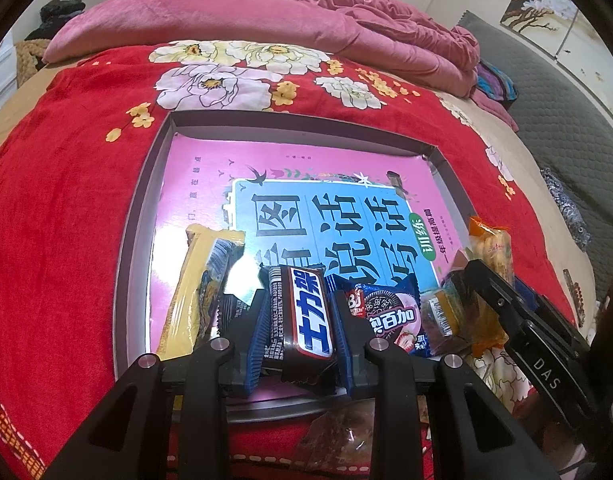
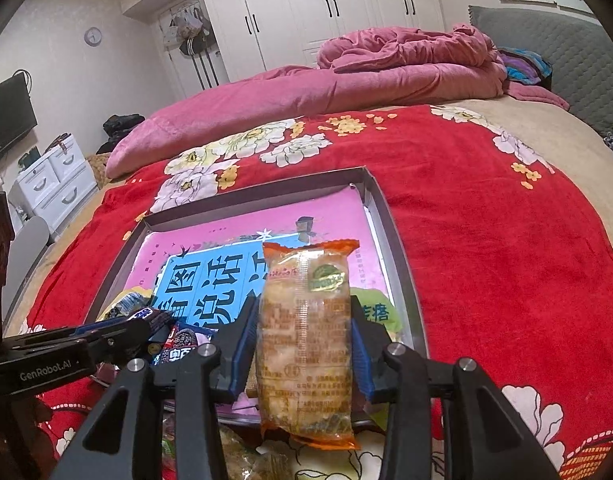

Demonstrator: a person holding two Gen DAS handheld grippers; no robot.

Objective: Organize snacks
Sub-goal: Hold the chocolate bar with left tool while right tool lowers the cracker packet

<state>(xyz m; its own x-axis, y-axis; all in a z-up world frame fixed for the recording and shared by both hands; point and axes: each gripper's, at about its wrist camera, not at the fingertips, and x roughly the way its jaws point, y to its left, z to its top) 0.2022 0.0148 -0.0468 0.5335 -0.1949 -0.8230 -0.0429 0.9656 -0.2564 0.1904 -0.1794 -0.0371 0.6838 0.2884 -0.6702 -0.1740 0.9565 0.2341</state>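
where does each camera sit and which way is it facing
Left wrist: sits on the left gripper, looking down past its jaws, shut on a dark chocolate bar, into the shallow grey tray; the right gripper shows at right.
Right wrist: sits on the right gripper, shut on an orange-ended clear snack pack, facing the tray and white wardrobes; the left gripper shows at left.
Shared: tray, pink book, red floral blanket.
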